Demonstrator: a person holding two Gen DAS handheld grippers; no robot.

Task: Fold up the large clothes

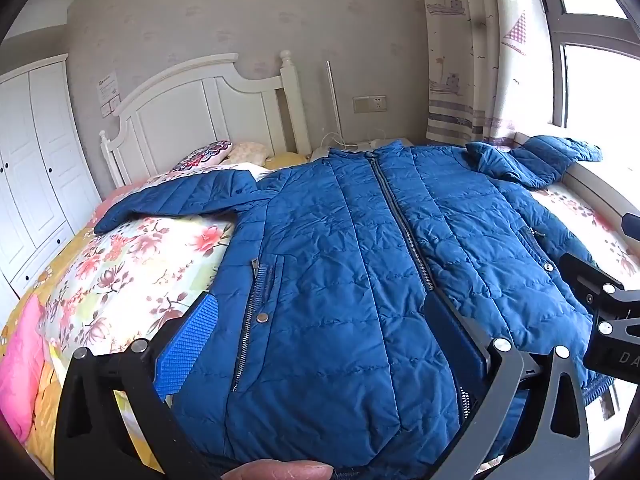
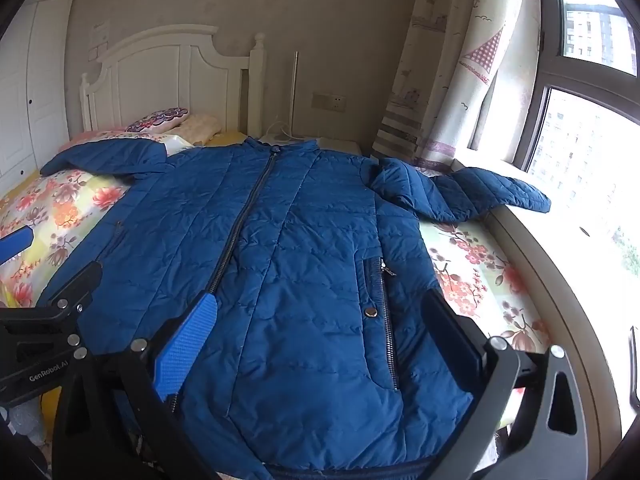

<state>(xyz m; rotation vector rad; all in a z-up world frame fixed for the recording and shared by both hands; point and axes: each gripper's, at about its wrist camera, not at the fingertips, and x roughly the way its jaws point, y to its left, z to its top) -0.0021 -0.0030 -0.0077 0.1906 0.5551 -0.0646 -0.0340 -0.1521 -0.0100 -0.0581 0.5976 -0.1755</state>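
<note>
A blue quilted jacket lies front up and zipped on the flowered bed, sleeves spread to both sides; it also shows in the right wrist view. My left gripper is open, its jaws wide apart over the jacket's lower left half near the hem. My right gripper is open, its jaws wide apart over the lower right half near the hem. The right gripper's body shows at the right edge of the left wrist view. The left gripper's body shows at the left of the right wrist view. Neither holds cloth.
The flowered bedspread covers the bed. Pillows lie by the white headboard. A white wardrobe stands at left. A window sill and curtain run along the right, the right sleeve resting on the sill.
</note>
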